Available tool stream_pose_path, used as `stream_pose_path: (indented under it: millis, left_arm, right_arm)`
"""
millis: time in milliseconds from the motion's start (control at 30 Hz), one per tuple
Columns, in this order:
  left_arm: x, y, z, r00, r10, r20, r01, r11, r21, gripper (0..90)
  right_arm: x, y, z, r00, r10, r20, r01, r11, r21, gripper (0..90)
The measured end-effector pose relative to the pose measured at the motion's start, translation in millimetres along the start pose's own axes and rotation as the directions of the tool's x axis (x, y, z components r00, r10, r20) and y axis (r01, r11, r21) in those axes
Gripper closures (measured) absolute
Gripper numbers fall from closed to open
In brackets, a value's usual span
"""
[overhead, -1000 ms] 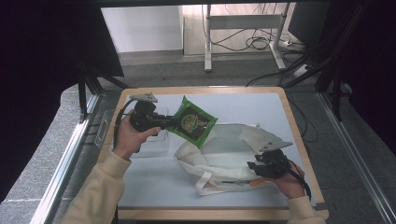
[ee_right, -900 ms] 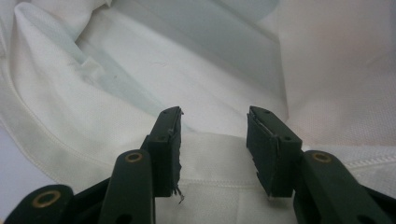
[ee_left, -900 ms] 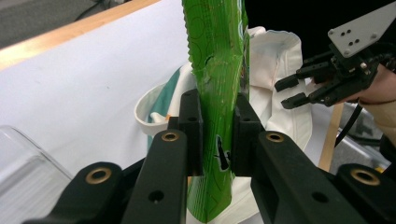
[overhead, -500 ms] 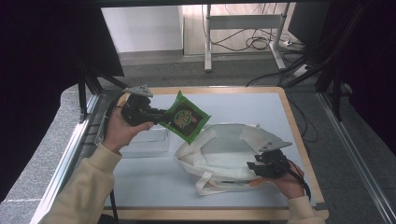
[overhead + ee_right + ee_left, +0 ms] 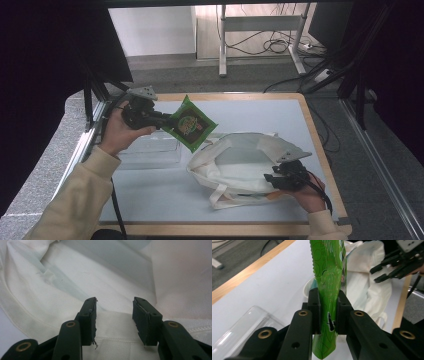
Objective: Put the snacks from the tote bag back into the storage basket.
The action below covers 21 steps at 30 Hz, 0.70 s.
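A flat green foil snack packet (image 5: 190,123) is pinched by the left claw (image 5: 327,312), held above the counter (image 5: 260,112) near the mouth of the white cloth tote bag (image 5: 240,165). The right claw (image 5: 113,315) is spread over the bag's fabric, gripping nothing. With the mouth unheld, the packet could likely catch on the rim.

- A cloth bag (image 5: 235,165) lay on the desk (image 5: 260,112), right of centre.
- A clear tray (image 5: 150,152) sat to its left.
- A snack packet (image 5: 192,124) hung above, between tray and bag.
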State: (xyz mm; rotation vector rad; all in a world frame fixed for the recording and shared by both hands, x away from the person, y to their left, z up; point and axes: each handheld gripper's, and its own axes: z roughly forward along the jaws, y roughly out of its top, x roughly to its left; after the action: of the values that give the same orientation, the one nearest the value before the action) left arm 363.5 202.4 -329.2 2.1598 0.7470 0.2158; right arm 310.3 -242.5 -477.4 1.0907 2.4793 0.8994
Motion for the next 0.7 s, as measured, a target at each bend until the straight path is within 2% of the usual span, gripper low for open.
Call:
stream_pose_path:
  millis: [133, 700]
  left_arm:
    - [7.5, 0.0, -4.4, 1.0000, -0.008, 0.000, 0.008, 1.0000, -0.002, 78.6]
    - [21.8, -8.3, -4.4, 0.9997, 0.025, -0.001, -0.025, 0.9989, 0.041, 78.5]
  right_arm:
    - [-0.1, 0.0, 0.3, 1.0000, -0.001, 0.000, 0.001, 1.000, 0.000, 53.4]
    - [-1.1, -0.5, 1.8, 1.0000, 0.003, 0.004, -0.003, 1.000, 0.007, 52.6]
